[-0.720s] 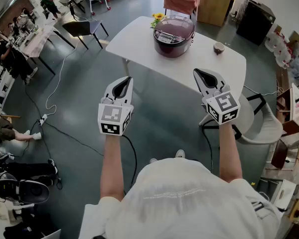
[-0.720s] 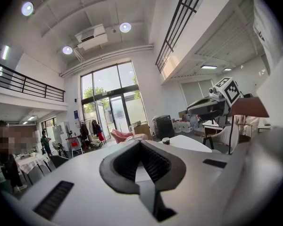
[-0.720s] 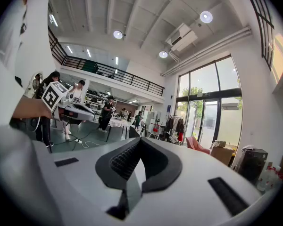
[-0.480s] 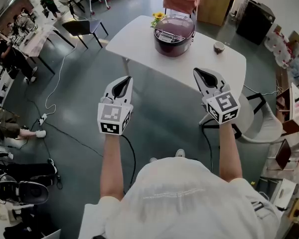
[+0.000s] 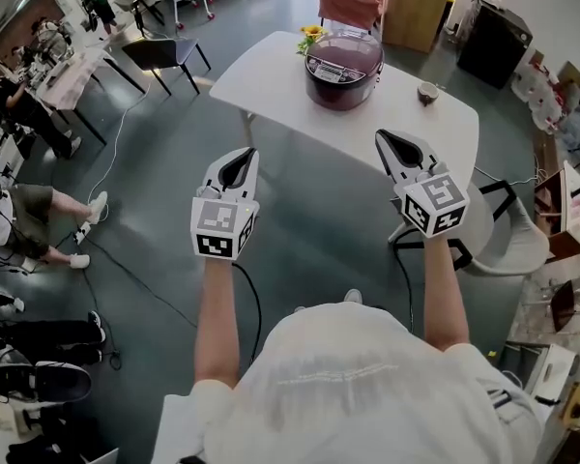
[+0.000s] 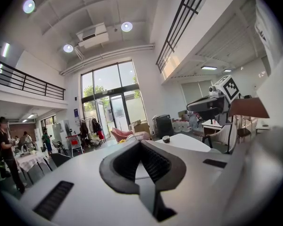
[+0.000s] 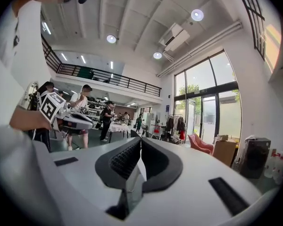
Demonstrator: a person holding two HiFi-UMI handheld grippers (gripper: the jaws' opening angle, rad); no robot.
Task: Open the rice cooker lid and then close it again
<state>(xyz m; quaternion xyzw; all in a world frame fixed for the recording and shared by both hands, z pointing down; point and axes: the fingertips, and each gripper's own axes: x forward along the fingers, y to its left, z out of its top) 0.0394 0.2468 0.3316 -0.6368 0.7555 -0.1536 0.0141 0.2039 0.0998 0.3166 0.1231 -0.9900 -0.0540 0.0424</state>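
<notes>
The dark purple rice cooker (image 5: 343, 69) stands with its lid down on the white table (image 5: 271, 80), well ahead of me. My left gripper (image 5: 246, 152) is held in the air over the floor, short of the table's near edge, shut with nothing between its pads. My right gripper (image 5: 381, 136) hangs level beside it, just in front of the table's edge, also shut and empty. In the left gripper view the black pads (image 6: 155, 166) meet at the tip. In the right gripper view the pads (image 7: 125, 160) meet the same way.
A small cup (image 5: 426, 92) sits right of the cooker and a yellow flower (image 5: 310, 35) behind it. A black chair (image 5: 164, 54) stands left of the table and a white chair (image 5: 507, 245) at its right. Cables (image 5: 116, 148) cross the grey floor. People stand and sit at the left.
The cooker and table sit slightly lower and further right in the head view. A person at the left edge has stepped into view. Both grippers hold their place.
</notes>
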